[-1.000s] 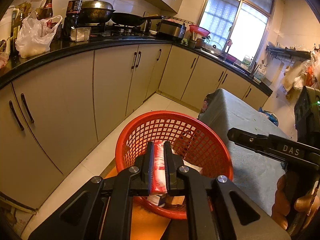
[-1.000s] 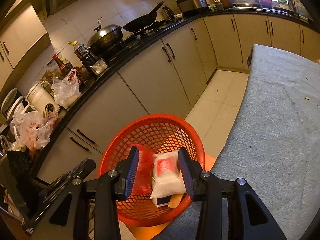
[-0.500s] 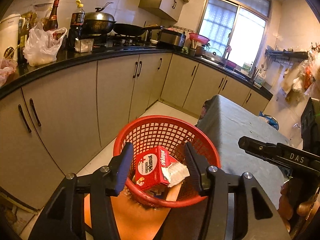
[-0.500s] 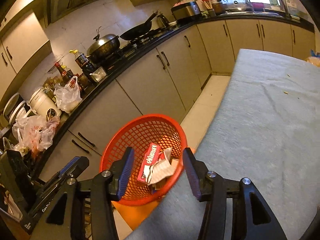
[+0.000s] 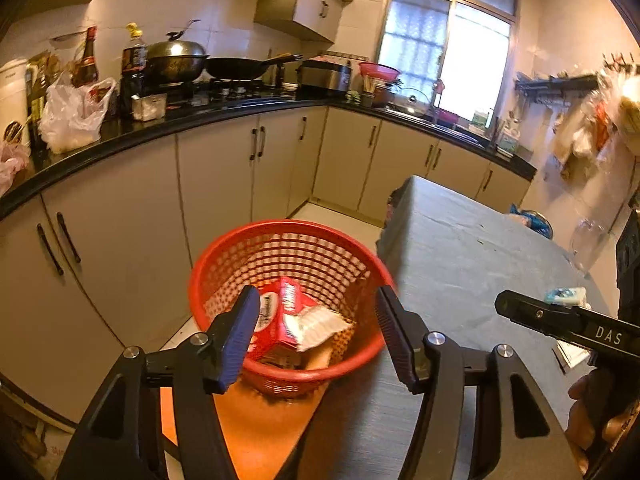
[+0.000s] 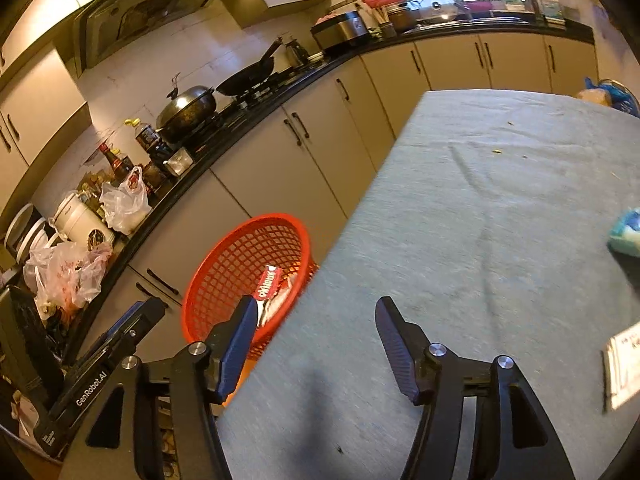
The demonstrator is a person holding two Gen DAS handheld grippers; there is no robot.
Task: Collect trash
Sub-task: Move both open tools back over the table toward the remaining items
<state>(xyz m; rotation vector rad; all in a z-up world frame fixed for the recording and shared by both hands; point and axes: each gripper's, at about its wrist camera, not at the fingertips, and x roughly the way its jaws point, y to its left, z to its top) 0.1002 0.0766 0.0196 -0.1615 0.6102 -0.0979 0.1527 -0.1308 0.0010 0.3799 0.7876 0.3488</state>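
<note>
— What have you got on the left side?

— My left claw (image 5: 314,330) points down at a slant over the red basket (image 5: 224,268), a round plastic one with latticed walls, standing on an orange surface (image 5: 256,432) beside the tabletop (image 5: 460,264). Its jaws have just been opening and stand apart with nothing between them. The ribbed blue pads (image 5: 240,336) frame the trash already lying in the basket: a red carton (image 5: 286,312) with a crumpled white wrapper (image 5: 316,324) on top of it.

— And the right?

— My right claw (image 6: 316,344) hangs over the tabletop's edge, angled down too. Its jaws have also just been opening, and they are empty. The cloth on the tabletop is grey-green and softly creased (a few crumbs sit further out).

— Anything one camera catches that the other misses?

— The left view shows the right claw's black body from the side, marked DAS, with a hand (image 5: 592,416) gripping it at the lower right corner. The right view shows the left claw's housing at lower left, the basket only partly, and two things near its right edge: a pale blue packet (image 6: 626,232) and a white printed paper (image 6: 624,368), both blurred.
</note>
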